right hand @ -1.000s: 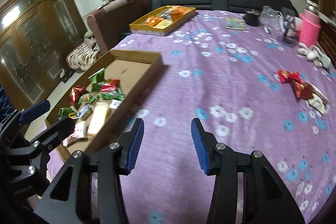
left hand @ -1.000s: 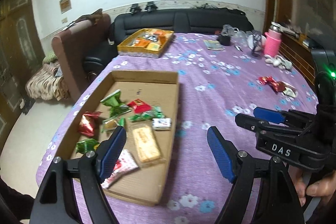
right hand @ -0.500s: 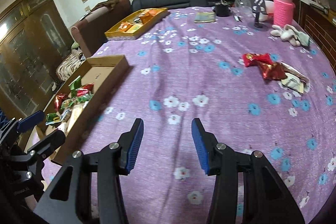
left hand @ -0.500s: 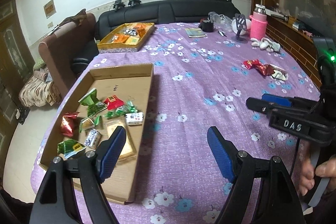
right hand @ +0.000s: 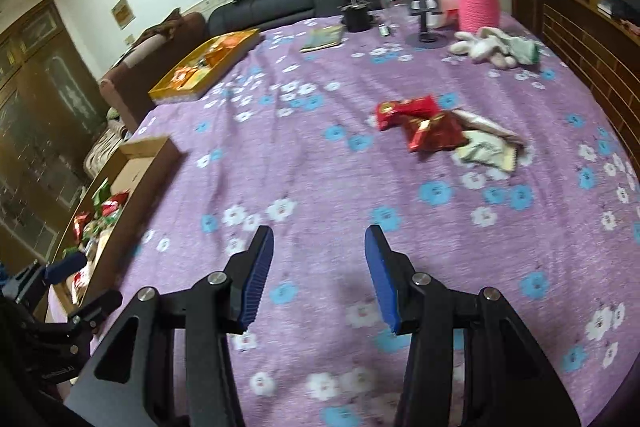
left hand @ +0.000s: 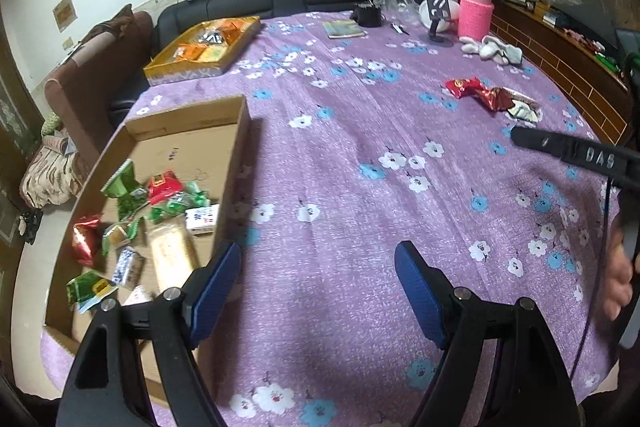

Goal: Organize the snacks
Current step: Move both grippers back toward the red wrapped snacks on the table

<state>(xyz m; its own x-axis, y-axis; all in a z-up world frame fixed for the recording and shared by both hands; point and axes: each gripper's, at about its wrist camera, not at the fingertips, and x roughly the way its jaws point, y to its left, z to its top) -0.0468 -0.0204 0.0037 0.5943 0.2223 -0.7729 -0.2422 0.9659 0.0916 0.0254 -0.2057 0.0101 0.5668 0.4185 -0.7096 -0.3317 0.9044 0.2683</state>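
Observation:
A shallow cardboard tray point(left hand: 188, 119) point(right hand: 148, 151) at the table's left edge holds several wrapped snacks point(left hand: 160, 187). Red snack packets point(right hand: 424, 123) point(left hand: 476, 91) and a pale wrapper point(right hand: 484, 151) lie loose on the purple flowered cloth to the right. My left gripper point(left hand: 318, 267) hangs open and empty over the cloth beside the tray's near right corner. My right gripper point(right hand: 318, 247) is open and empty too, over bare cloth, with the red packets ahead and to its right. In the left wrist view the right gripper's black body point(left hand: 576, 151) shows at the right edge.
A yellow box of orange packets point(left hand: 204, 47) point(right hand: 208, 63) sits at the far left. A pink cup point(right hand: 478, 1), a phone stand point(right hand: 424, 11), a black pot point(right hand: 356, 15), a booklet point(right hand: 324, 39) and a soft toy point(right hand: 496, 47) stand at the far edge. A sofa lies behind.
Both grippers have swung to the right, away from the tray. The red packets now sit nearer and more central in the right wrist view. Both stayed open and empty.

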